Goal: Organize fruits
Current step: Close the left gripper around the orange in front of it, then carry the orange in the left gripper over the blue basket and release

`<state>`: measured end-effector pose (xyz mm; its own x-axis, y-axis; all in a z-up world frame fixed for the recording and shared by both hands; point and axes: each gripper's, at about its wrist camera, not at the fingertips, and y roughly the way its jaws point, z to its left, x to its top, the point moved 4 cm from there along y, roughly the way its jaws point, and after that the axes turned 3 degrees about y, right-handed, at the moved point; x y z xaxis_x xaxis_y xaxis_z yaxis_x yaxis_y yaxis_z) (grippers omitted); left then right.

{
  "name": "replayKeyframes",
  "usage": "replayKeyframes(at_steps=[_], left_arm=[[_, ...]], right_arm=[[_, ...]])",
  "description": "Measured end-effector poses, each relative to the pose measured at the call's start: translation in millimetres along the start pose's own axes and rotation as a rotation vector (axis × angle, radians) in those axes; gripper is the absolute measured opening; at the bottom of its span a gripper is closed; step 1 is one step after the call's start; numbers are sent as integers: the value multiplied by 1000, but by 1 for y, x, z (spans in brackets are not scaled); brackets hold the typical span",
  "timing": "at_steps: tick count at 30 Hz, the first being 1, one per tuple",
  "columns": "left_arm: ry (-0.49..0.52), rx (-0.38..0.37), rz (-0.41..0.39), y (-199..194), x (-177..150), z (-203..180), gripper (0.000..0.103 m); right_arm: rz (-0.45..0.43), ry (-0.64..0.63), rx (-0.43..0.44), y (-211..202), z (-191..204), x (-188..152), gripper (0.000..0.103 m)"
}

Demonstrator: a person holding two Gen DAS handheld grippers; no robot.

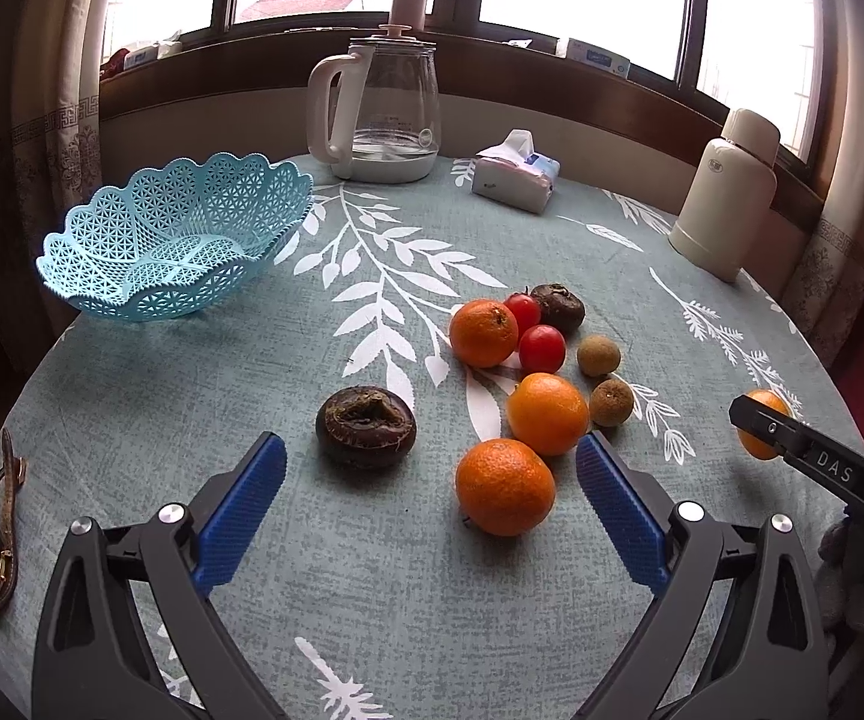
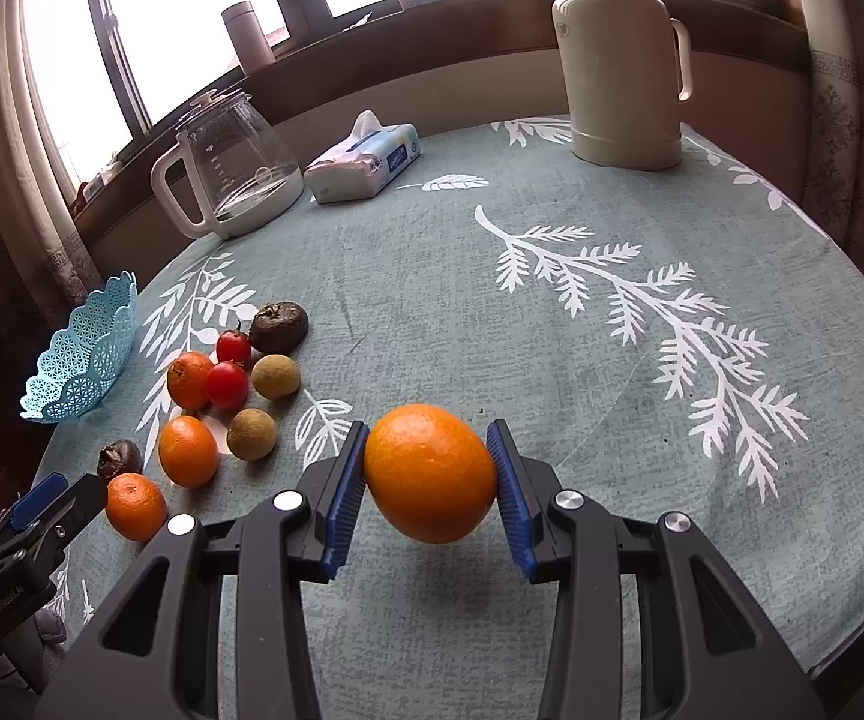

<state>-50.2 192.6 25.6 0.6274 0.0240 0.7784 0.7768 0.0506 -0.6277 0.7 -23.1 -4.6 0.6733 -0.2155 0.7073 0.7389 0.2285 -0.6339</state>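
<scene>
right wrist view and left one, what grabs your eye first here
An orange clamped between the right tongs, lifted above the leaf-print tablecloth. To its left lies a cluster of fruit, and farther left an empty blue basket. The left tongs hang open.

The left gripper [image 1: 429, 468] is held open above the worktop [image 1: 252, 372]. An orange [image 1: 504, 486] is seen between its fingers [image 1: 240, 510]; the basket [image 1: 175, 237] is placed far left.

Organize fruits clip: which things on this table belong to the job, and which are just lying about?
Job: basket, held orange in right gripper, loose oranges, tomatoes, brown fruits, left gripper.
Bystanders: kettle, tissues, flask, watch.
</scene>
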Motion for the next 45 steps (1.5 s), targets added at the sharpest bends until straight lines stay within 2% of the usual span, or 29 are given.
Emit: replayKeyframes(at_steps=[3, 6, 11, 15, 17, 34, 45], left_arm=[[22, -9, 16, 3, 0, -4, 91], [46, -31, 35, 6, -1, -10, 82], [77, -54, 87, 16, -2, -17, 64], [59, -94, 139, 26, -2, -19, 52], [41, -135, 170, 32, -4, -22, 40], [31, -101, 111, 19, 0, -17, 40], [-16, -82, 56, 6, 14, 10, 40]], right_arm=[[2, -1, 3, 0, 0, 0, 41], [6, -1, 5, 1, 0, 0, 41], [9, -6, 9, 2, 2, -1, 41], [12, -3, 11, 3, 1, -1, 41], [11, -4, 12, 3, 1, -1, 41], [15, 16, 2, 3, -4, 0, 41], [18, 10, -44, 5, -4, 0, 41]])
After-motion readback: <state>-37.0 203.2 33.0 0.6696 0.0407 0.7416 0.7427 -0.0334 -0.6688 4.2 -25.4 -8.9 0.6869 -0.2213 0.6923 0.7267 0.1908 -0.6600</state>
